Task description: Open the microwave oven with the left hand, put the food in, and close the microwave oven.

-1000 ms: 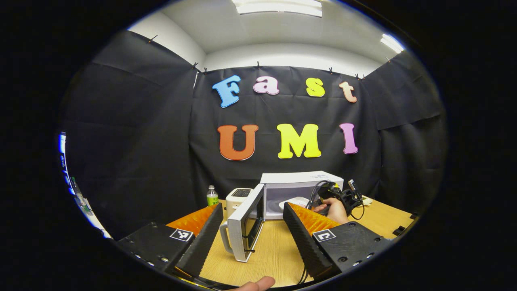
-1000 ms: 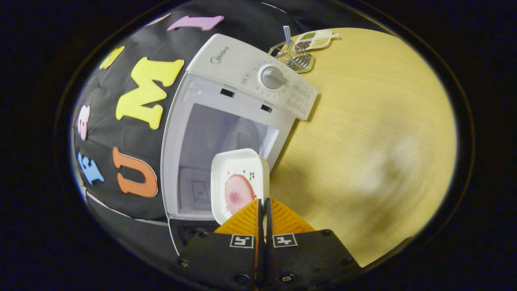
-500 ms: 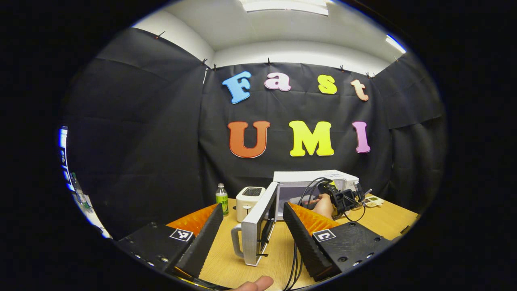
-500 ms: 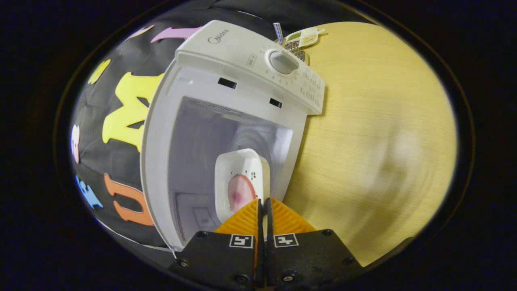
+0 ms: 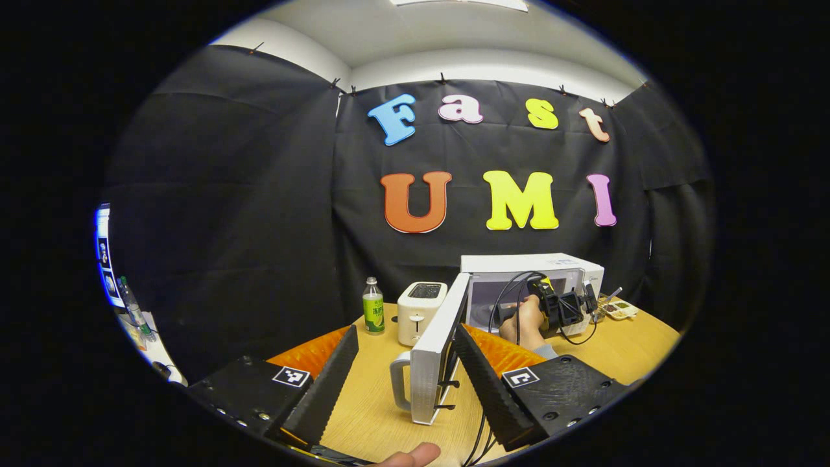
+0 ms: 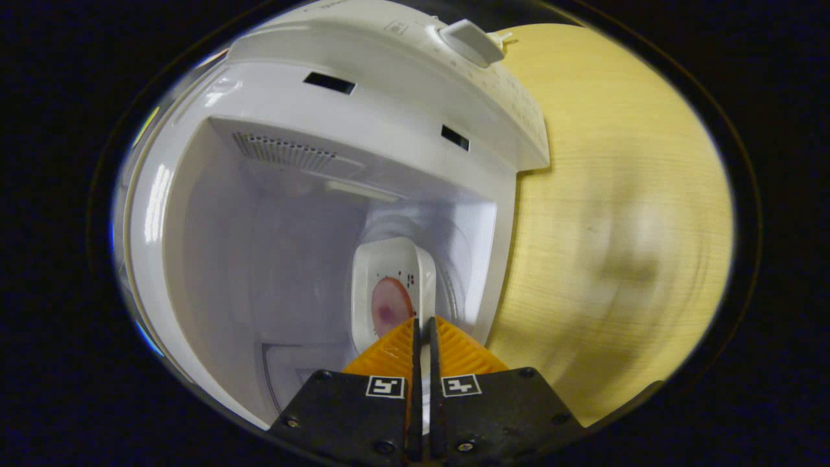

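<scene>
Right tongs point(image 6: 421, 324) are clamped on the rim of the white food dish point(image 6: 391, 285), carrying it into the microwave oven point(image 6: 311, 194) cavity; left tongs point(image 5: 405, 363) wait apart beside the open door point(image 5: 433, 370), ready to close it.

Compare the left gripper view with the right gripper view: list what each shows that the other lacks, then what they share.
Left gripper view: the open door seen edge-on with its handle, a toaster, a green bottle, the hand holding the right gripper, and the left gripper with its fingers spread.

Right gripper view: the white plate with a pink slice of food, pinched at its near edge by the right gripper, reaching into the oven's cavity; the dial.

Both: the microwave and the wooden table.
</scene>
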The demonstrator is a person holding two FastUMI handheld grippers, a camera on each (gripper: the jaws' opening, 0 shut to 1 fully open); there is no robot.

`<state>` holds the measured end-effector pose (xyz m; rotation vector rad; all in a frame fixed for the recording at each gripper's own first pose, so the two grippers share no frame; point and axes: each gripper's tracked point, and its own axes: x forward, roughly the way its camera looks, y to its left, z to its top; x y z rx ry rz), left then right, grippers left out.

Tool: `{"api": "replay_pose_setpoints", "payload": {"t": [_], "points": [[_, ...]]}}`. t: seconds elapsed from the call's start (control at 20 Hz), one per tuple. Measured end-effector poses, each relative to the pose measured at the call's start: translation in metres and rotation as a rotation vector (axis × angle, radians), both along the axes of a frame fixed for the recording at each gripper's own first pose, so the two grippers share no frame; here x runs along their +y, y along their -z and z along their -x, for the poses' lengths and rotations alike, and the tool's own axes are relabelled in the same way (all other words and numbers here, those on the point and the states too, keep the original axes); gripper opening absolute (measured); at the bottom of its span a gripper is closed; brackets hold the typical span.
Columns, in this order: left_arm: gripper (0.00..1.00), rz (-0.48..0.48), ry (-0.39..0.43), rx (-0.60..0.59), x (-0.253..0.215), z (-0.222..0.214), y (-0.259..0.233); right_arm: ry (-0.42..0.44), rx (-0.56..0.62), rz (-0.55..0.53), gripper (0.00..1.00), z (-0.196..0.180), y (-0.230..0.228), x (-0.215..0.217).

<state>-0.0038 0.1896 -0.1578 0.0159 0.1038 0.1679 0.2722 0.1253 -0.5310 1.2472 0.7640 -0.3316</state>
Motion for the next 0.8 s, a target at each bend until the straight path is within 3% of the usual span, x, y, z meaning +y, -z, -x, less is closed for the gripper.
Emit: {"api": "replay_pose_setpoints", "payload": {"t": [0.15, 0.2, 0.35, 0.4, 0.45, 0.55, 0.65, 0.8], "points": [[0.92, 0.002, 0.000, 0.004, 0.000, -0.002, 0.001, -0.025, -0.037, 0.015, 0.08, -0.003, 0.001, 0.008], [0.92, -0.002, -0.002, 0.001, 0.000, -0.003, -0.001, -0.037, -0.043, 0.036, 0.00, -0.003, 0.001, 0.008], [0.92, 0.001, -0.006, -0.005, 0.003, -0.006, 0.001, -0.042, -0.107, 0.019, 0.00, -0.004, -0.011, 0.010], [0.92, 0.006, -0.008, -0.002, 0.004, -0.004, 0.001, -0.047, -0.132, -0.003, 0.07, -0.003, -0.014, 0.012], [0.92, 0.011, -0.013, 0.000, 0.006, -0.003, 0.003, -0.053, -0.161, -0.021, 0.31, -0.003, -0.021, 0.012], [0.92, 0.019, -0.023, 0.003, 0.010, -0.003, 0.005, -0.087, -0.188, 0.060, 0.79, 0.007, -0.034, 0.003], [0.92, 0.029, -0.026, 0.009, 0.011, -0.002, 0.007, -0.108, -0.219, 0.084, 0.89, 0.019, -0.048, -0.005], [0.92, 0.016, -0.018, 0.001, 0.015, 0.002, 0.005, -0.161, -0.232, 0.056, 0.89, 0.048, -0.061, -0.021]]}}
